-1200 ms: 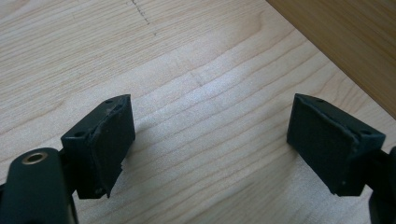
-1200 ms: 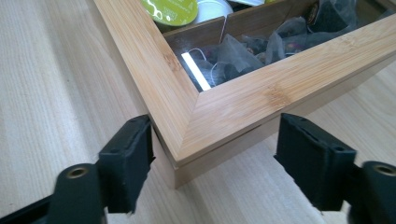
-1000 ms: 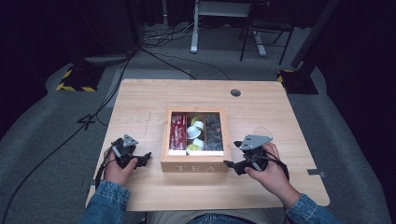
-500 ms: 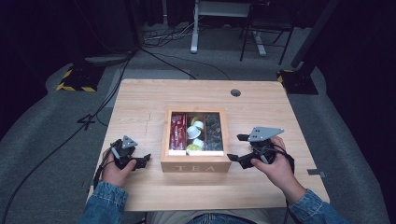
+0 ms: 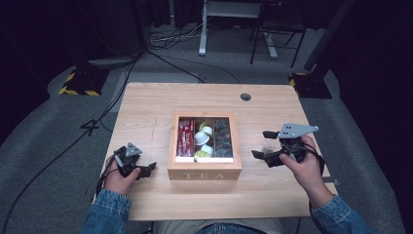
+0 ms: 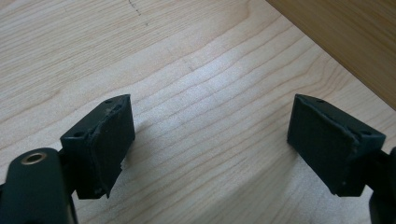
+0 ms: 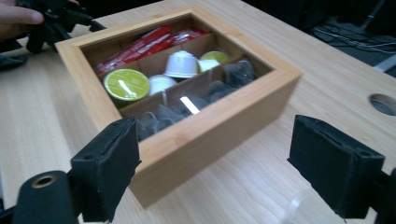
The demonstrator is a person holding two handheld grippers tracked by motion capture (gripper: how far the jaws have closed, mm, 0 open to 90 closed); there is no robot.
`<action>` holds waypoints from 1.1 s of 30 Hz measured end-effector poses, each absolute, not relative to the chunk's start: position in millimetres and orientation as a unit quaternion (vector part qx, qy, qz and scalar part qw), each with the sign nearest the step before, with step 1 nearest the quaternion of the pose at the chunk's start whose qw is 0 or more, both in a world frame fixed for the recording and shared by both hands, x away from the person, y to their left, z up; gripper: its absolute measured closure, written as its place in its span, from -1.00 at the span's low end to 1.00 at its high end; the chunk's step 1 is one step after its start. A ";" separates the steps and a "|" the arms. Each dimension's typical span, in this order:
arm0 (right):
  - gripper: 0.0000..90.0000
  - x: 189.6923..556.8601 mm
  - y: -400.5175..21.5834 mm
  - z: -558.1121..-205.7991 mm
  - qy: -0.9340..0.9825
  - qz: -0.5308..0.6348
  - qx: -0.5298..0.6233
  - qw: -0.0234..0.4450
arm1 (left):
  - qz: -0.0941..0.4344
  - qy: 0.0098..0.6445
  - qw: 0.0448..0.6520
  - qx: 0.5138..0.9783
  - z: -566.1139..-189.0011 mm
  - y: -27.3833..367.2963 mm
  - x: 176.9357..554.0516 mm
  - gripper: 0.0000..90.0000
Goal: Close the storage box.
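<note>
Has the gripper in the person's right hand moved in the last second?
Yes. The right gripper has lifted and drifted slightly away from the wooden tea box, toward the table's right edge; the box stayed put.

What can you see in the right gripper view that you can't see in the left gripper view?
In the right gripper view you look into the wooden tea box: red packets, white pods, a pod with a green lid and dark tea bags. There is also the round hole in the table and the other hand far off. In the left gripper view there is just bare table and a plain side of the box. Both show open black jaws over the same light wooden table.
</note>
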State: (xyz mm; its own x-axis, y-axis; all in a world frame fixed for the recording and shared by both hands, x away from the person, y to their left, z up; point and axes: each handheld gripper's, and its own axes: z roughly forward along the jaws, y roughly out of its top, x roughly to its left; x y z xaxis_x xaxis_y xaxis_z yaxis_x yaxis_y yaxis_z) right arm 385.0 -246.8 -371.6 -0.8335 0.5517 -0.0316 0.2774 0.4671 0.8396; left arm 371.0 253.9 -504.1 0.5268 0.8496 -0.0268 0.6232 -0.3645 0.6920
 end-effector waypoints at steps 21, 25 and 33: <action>-0.56 413.6 -337.7 -381.6 0.824 0.422 0.332 0.181 | 0.168 0.447 0.332 0.814 -504.0 257.0 374.6 -0.67; -0.56 417.2 -347.3 -388.1 0.822 0.412 0.346 0.184 | 0.167 0.446 0.331 0.814 -503.9 257.1 374.7 -0.67; -0.57 426.9 -370.7 -413.7 0.817 0.393 0.385 0.176 | 0.167 0.447 0.332 0.814 -503.9 257.1 374.8 -0.68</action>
State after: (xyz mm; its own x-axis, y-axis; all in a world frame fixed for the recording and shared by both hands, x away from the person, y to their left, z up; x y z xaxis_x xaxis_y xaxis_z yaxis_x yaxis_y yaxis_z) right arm 426.9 -370.7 -413.7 -0.6419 0.7667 0.0141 0.4898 0.3958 0.7768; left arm 374.8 257.1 -503.9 0.5451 0.8380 -0.0246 0.6163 -0.3806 0.6894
